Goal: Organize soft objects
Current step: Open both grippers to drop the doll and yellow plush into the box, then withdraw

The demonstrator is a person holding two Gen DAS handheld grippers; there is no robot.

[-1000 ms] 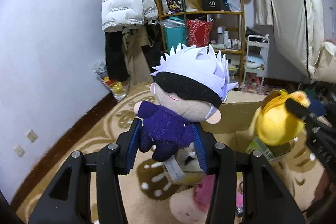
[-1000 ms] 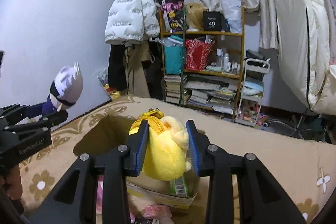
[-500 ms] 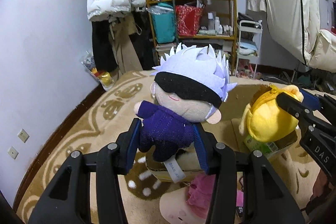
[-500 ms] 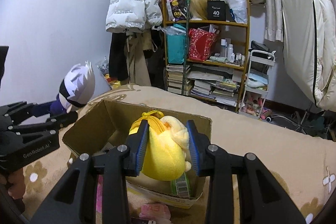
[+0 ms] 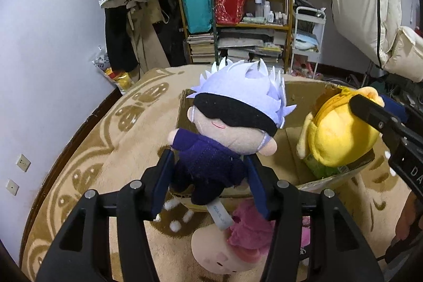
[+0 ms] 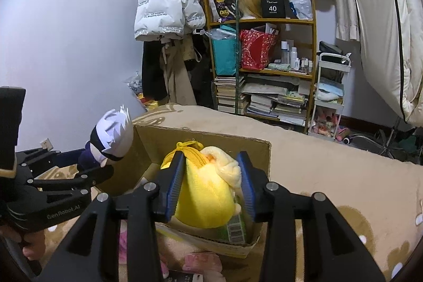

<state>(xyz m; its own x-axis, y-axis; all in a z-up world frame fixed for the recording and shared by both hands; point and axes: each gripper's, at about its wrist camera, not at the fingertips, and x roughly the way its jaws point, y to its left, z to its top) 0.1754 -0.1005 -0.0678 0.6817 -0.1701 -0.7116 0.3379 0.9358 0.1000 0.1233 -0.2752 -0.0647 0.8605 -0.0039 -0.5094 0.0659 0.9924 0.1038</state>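
Note:
My left gripper (image 5: 208,171) is shut on a white-haired doll (image 5: 232,123) in a purple outfit, holding it by the body above the near left edge of an open cardboard box (image 5: 293,89). My right gripper (image 6: 212,176) is shut on a yellow plush (image 6: 203,194) and holds it over the box (image 6: 227,136), low inside its near right corner. The yellow plush also shows in the left wrist view (image 5: 338,134), and the doll shows in the right wrist view (image 6: 111,139).
The box stands on a beige patterned blanket (image 5: 111,149). A pink plush (image 5: 238,239) lies on the blanket in front of the box. A green packet (image 6: 235,226) stands inside the box. A cluttered shelf (image 6: 264,57) and hanging coats (image 6: 166,12) stand behind.
Both grippers have moved forward and down over the box with their plush toys. The box now shows larger and nearer in both views.

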